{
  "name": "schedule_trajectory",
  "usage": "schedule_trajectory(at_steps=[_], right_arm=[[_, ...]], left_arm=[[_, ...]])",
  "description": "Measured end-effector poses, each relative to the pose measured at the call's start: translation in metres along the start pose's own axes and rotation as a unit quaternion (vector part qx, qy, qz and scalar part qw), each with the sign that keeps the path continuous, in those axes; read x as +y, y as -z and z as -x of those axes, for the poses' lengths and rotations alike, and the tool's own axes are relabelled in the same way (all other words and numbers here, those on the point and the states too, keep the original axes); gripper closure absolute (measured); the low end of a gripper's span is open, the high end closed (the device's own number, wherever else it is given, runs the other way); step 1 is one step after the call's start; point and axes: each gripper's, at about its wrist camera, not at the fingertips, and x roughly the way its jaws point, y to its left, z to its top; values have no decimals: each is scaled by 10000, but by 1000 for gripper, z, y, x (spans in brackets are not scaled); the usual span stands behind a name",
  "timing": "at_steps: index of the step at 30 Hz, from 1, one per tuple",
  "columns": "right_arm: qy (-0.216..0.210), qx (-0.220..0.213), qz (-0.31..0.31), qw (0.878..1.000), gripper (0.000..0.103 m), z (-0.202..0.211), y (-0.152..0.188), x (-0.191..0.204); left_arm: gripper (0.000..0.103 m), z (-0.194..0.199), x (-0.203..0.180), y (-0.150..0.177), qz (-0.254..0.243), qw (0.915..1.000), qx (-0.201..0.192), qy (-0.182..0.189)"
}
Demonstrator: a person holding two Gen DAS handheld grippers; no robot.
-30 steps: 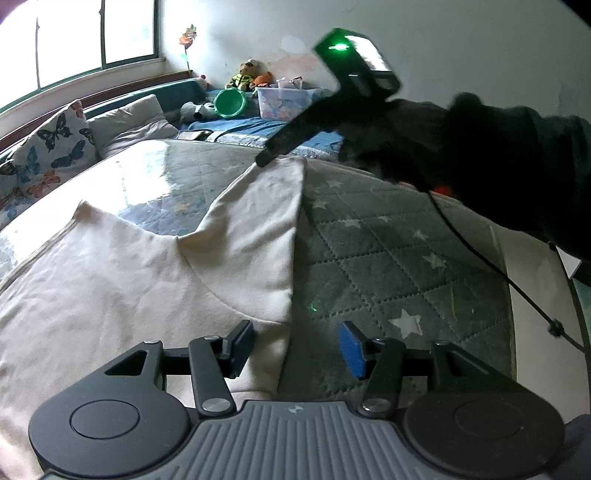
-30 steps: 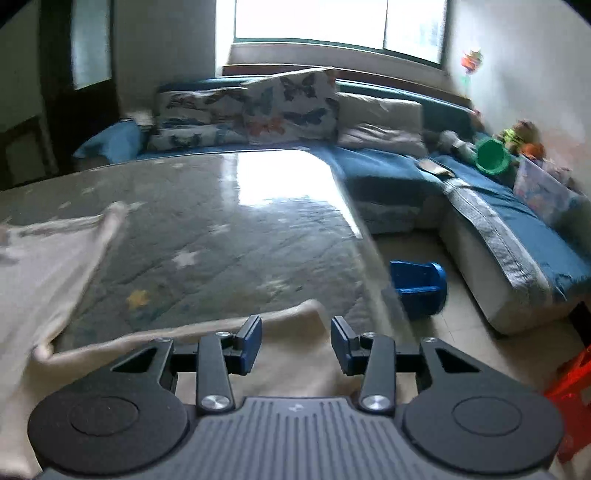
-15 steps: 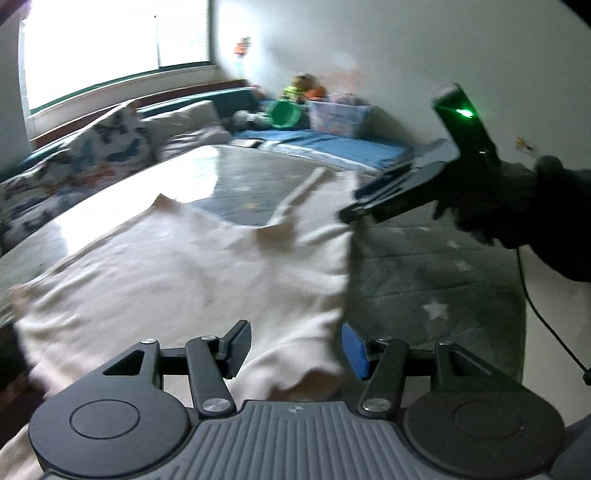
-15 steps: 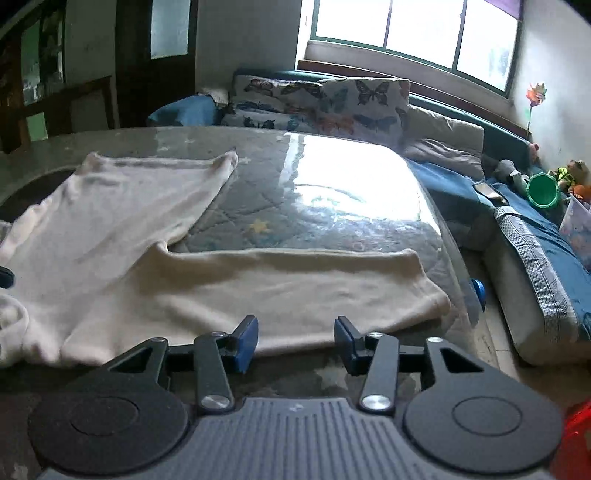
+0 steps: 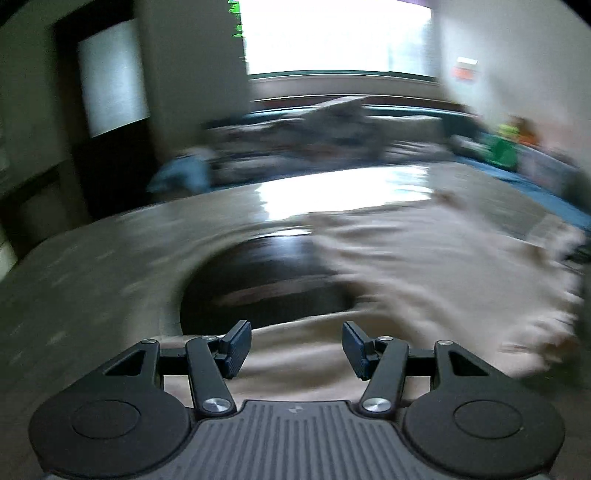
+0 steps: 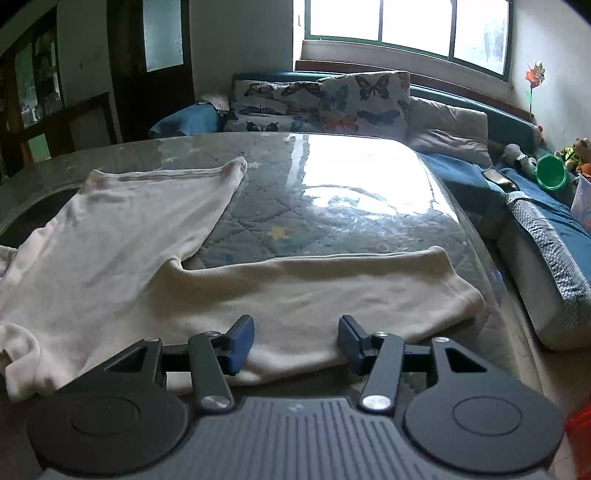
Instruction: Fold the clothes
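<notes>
Right wrist view, foreground: right gripper point(image 6: 296, 341), black linkage arms with blue ribbed pads, jaws spread wide and holding nothing. Directly past the pads lies the cream garment point(image 6: 207, 295), a soft, fleecy knit spread flat on the table point(image 6: 369, 184); one long sleeve runs across the frame just ahead of the fingertips, its cuff toward the right table edge, while the broad body panel extends up and left to a straight hem. The near edge of the cloth sits between and slightly under the line of the jaws, without being pinched. Table surface: glossy transparent sheet over a grey quilted, star-printed cover, with strong window glare. Beyond: butterfly-print cushions point(image 6: 325, 99) on a blue sofa point(image 6: 546, 221), a green bowl point(image 6: 552, 171), and a window point(image 6: 406, 26).

Left wrist view, heavily motion-blurred: left gripper point(image 5: 296, 349), identical build, jaws likewise apart and empty. Cream cloth lies beneath and ahead of the pads, spreading to the right; finer detail cannot be resolved
</notes>
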Motion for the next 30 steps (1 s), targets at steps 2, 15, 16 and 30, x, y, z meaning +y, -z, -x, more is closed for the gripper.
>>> schedule_trajectory(at_steps=[2, 15, 16, 30], right_arm=[[-2, 11, 7, 10000, 50, 0, 0, 0], [29, 63, 45, 10000, 48, -1, -1, 2], [29, 64, 46, 10000, 48, -1, -1, 2], [49, 69, 46, 10000, 47, -1, 0, 3]], left_arm=[[46, -5, 19, 3, 227, 9985, 56, -495], [86, -27, 67, 22, 1036, 9901, 495, -806], [89, -27, 67, 22, 1005, 9905, 484, -809], [101, -38, 70, 8, 423, 9911, 100, -1259]])
